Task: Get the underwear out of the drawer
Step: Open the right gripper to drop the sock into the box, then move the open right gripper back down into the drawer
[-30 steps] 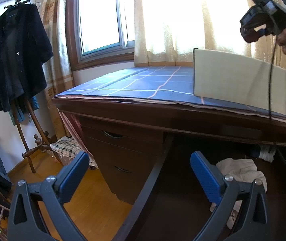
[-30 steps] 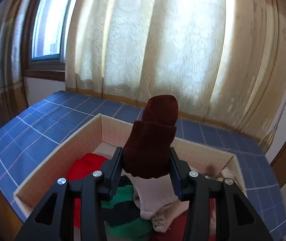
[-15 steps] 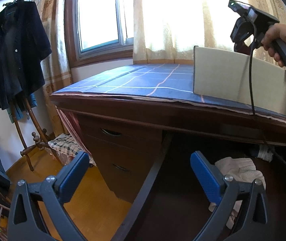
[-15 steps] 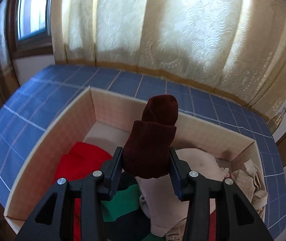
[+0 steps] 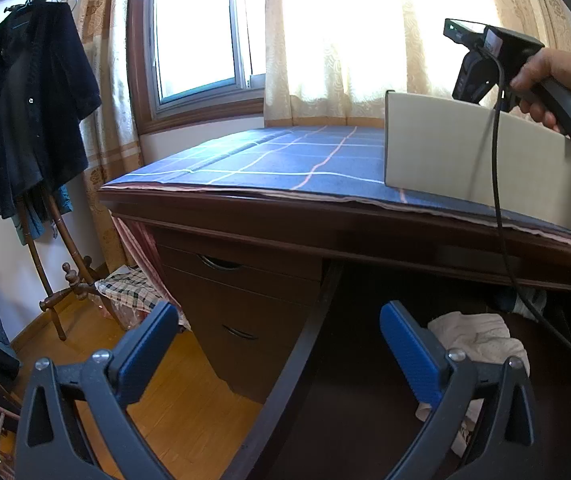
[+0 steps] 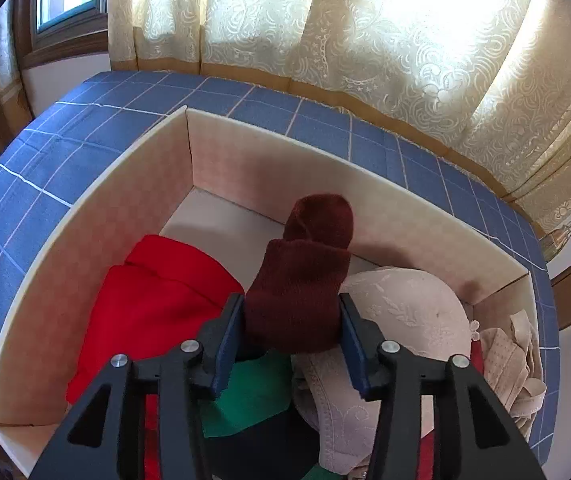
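My right gripper (image 6: 291,330), lowered over the box (image 6: 97,216), loosens around the maroon sock (image 6: 301,280), poised to drop; left gripper (image 5: 277,344) gapes empty.

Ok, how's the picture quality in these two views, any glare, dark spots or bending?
Left wrist view: the window and curtain are blown out white, the open drawer under the desk is deep in shadow, and the desk edge bows from the fisheye. Right wrist view: the curtain glares at upper right, the box walls curve, but the maroon sock is sharp and evenly lit.
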A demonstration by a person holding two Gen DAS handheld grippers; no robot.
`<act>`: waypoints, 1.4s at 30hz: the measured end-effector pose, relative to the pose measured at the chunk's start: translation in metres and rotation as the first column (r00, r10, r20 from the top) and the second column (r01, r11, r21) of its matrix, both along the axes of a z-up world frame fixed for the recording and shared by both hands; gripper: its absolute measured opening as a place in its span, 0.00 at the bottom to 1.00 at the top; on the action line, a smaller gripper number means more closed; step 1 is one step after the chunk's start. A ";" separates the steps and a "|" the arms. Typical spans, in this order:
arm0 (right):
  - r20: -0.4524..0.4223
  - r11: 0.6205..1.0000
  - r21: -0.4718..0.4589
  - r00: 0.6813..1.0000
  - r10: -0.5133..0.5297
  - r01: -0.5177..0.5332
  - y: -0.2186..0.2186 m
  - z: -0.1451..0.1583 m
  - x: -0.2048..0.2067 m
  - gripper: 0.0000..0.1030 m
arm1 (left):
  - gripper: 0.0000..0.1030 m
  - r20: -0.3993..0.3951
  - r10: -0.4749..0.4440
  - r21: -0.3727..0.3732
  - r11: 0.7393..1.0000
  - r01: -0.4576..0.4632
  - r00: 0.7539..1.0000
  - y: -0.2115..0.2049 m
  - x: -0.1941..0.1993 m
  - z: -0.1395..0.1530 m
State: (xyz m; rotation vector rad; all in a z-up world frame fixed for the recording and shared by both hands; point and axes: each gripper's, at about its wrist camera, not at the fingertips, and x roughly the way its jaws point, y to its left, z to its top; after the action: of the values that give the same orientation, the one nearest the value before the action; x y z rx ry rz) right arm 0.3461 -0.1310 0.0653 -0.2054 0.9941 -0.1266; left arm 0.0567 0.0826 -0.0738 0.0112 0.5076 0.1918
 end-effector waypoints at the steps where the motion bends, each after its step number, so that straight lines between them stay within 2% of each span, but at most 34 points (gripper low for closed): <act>1: 0.005 1.000 0.004 1.000 0.000 0.000 0.000 0.001 0.000 0.52 | 1.00 -0.001 0.000 0.001 1.000 0.000 1.000 0.000 0.000 0.000; 4: 0.025 1.000 0.029 1.000 0.010 -0.010 -0.001 0.003 -0.003 0.63 | 1.00 -0.001 0.000 0.001 1.000 0.000 1.000 0.000 0.000 0.000; 9: 0.045 1.000 0.021 0.999 0.015 -0.016 0.002 0.005 -0.006 0.64 | 1.00 -0.004 0.001 0.003 1.000 -0.001 1.000 0.000 0.000 0.000; 14: 0.145 0.999 0.035 0.989 0.015 -0.021 0.001 0.018 -0.019 0.65 | 1.00 -0.006 0.000 0.006 1.000 0.000 1.000 0.000 0.000 0.000; 18: 0.184 0.998 0.042 0.982 0.038 -0.047 0.001 0.025 -0.028 0.69 | 1.00 -0.010 0.001 0.014 1.000 -0.001 1.000 -0.001 0.000 -0.001; 21: 0.218 0.991 0.111 0.975 0.051 -0.077 -0.005 0.035 -0.036 0.69 | 1.00 -0.015 0.003 0.016 1.000 -0.003 1.000 -0.001 0.000 -0.002; 24: 0.220 0.966 0.226 0.973 0.077 -0.127 -0.011 0.039 -0.040 0.81 | 1.00 -0.026 -0.001 0.020 1.000 0.001 1.000 -0.001 0.001 -0.002; 26: 0.174 0.968 0.220 0.982 0.079 -0.117 -0.010 0.033 -0.037 0.81 | 1.00 -0.032 -0.005 0.027 1.000 0.005 0.999 -0.002 0.001 -0.001; 29: 0.198 0.970 0.213 0.977 0.076 -0.119 -0.009 0.032 -0.041 0.81 | 1.00 -0.035 -0.012 0.048 0.999 0.014 0.999 -0.005 0.000 -0.002; 32: 0.229 0.939 0.314 0.971 0.069 -0.140 -0.018 0.035 -0.049 0.81 | 1.00 -0.037 -0.015 0.060 0.998 0.017 0.999 -0.007 0.000 -0.002; 34: 0.287 0.924 0.343 0.956 0.068 -0.168 -0.022 0.041 -0.060 0.81 | 1.00 -0.037 -0.013 0.058 0.998 0.015 0.999 -0.007 0.000 -0.002; 36: 0.317 0.932 0.317 0.946 0.072 -0.177 -0.020 0.043 -0.067 0.81 | 1.00 -0.037 -0.010 0.058 0.998 0.012 0.999 -0.007 0.000 -0.002; 38: 0.274 0.965 0.232 0.960 0.053 -0.120 -0.016 0.038 -0.066 0.81 | 1.00 -0.038 -0.012 0.061 0.998 0.014 0.999 -0.007 0.000 -0.002; 39: 0.290 0.976 0.194 0.956 0.036 -0.095 -0.014 0.038 -0.070 0.81 | 1.00 -0.037 -0.014 0.066 0.998 0.016 0.999 -0.008 -0.001 -0.002; 42: 0.376 0.954 0.242 0.924 0.074 -0.175 -0.014 0.043 -0.088 0.81 | 1.00 -0.031 -0.015 0.075 0.997 0.018 0.999 -0.008 -0.002 -0.001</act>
State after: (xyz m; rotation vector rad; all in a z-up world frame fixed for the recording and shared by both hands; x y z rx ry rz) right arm 0.2577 -0.1446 0.1083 0.0091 0.6158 0.0891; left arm 0.0548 0.0744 -0.0749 0.0921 0.5299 0.1949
